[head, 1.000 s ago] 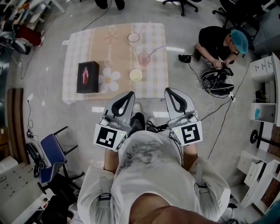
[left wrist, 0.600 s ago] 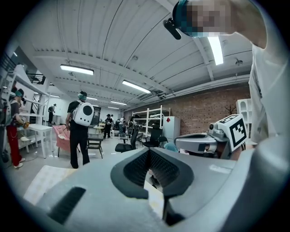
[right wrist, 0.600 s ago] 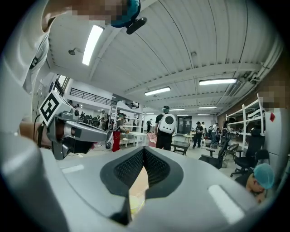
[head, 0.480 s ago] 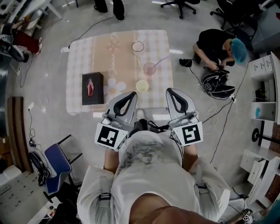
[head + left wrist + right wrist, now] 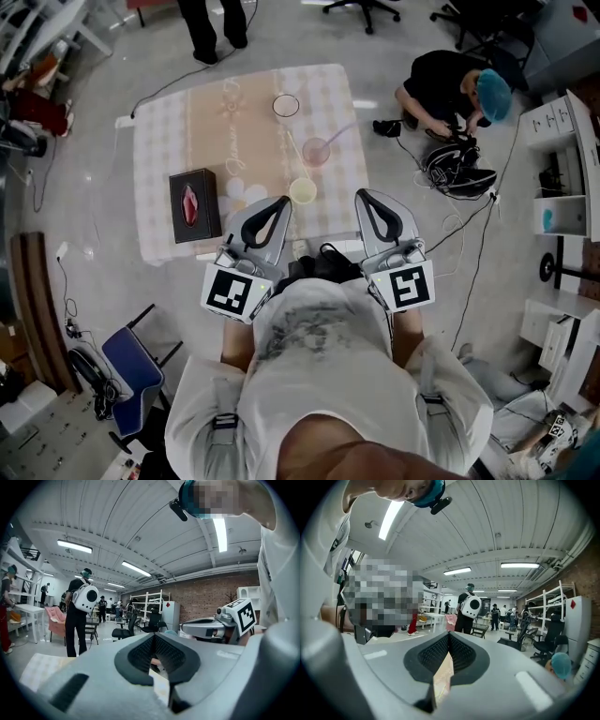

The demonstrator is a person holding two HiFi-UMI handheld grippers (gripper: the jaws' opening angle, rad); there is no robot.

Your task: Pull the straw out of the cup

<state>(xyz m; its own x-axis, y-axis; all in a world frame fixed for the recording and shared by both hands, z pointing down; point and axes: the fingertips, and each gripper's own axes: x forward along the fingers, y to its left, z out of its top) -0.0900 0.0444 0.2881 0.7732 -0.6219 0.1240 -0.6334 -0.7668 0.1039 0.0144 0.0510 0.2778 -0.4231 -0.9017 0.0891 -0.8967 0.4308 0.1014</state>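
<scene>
A low table with a checked cloth stands ahead of me on the floor. On it a pink cup holds a pale purple straw that leans right. A yellow cup near the front edge holds a thin straw, and a clear cup sits at the back. My left gripper and right gripper hang side by side over the table's near edge, both shut and holding nothing. The yellow cup lies just beyond and between their tips.
A black box lies on the table's left front. A person in a teal cap crouches on the floor at the right among cables. Someone's legs stand beyond the table. A blue chair sits behind me on the left, white shelves on the right.
The table and its cups have drawn closer to the grippers' tips in the head view. Both grippers stay shut, side by side. The standing person's legs have come further into view.
</scene>
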